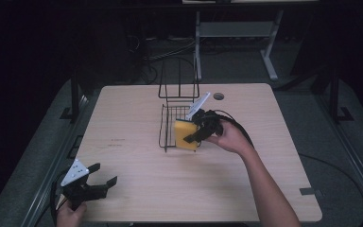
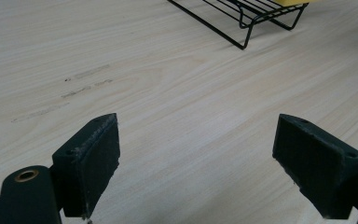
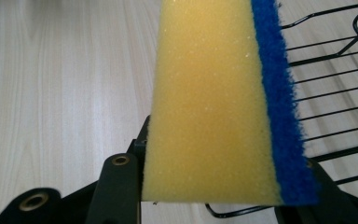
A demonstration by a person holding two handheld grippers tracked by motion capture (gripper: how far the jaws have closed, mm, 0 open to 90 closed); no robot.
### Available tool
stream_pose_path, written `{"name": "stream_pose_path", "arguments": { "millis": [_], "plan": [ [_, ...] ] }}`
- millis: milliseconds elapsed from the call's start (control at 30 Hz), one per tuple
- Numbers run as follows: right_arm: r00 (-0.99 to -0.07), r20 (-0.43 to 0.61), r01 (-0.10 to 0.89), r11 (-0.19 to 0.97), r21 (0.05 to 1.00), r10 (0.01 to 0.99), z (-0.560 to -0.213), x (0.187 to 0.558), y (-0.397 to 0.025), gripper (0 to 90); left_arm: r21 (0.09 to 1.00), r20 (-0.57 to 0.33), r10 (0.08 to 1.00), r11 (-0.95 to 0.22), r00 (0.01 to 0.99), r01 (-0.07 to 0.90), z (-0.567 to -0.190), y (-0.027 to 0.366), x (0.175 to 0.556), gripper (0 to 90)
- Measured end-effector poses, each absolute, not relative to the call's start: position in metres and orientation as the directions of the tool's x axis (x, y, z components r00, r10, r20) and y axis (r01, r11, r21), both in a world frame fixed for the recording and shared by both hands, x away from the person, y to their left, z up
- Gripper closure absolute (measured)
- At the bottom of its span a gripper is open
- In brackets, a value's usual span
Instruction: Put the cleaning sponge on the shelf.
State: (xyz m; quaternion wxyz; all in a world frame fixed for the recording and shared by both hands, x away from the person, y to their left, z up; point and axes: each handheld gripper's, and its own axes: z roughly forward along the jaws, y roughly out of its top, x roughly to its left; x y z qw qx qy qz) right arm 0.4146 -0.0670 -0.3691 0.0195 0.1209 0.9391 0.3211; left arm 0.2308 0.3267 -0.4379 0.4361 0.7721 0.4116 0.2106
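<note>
A: Report the right gripper (image 1: 194, 134).

B: It is clamped on a sponge (image 1: 185, 135). In the right gripper view the sponge (image 3: 214, 102) stands on edge between the jaws: yellow foam faces the camera, with a blue scouring layer along its right side. One jaw presses the foam side, the other the blue side. The hand (image 1: 229, 137) holds the gripper from the right, the forearm entering from the near right edge.

A: Location of the sponge?

B: At the middle of the table (image 1: 137, 189), held at the right side of a black wire rack (image 1: 169, 124). In the high view it overlaps the rack's right rim; whether it touches the wire cannot be told. In the right gripper view the rack's bars (image 3: 331, 93) run behind and to the right of the sponge.

A: Report the left gripper (image 1: 105, 174).

B: Jaws wide apart, nothing between them. It sits at the near left corner of the table, held by the left hand (image 1: 70, 213), with a grey plate (image 1: 75, 172) on top. In the left gripper view the left gripper (image 2: 196, 161) points over bare wood, and the rack's near corner (image 2: 244, 21) shows far off at top right, a strip of the sponge (image 2: 291, 3) above it.

A: Spacing between the grippers?

B: Well apart.
</note>
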Motion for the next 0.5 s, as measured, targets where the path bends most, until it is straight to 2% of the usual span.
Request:
{"name": "stream_pose_path", "arguments": {
  "millis": [500],
  "plan": [
    [-0.968, 0.060, 0.231, 0.765, 0.601, 0.245, -0.373, 0.430, -0.060, 56.2, 0.849, -0.033, 0.820, -0.278, 0.571, 0.449, -0.438, 0.328, 0.230, 14.2]
  ]
}}
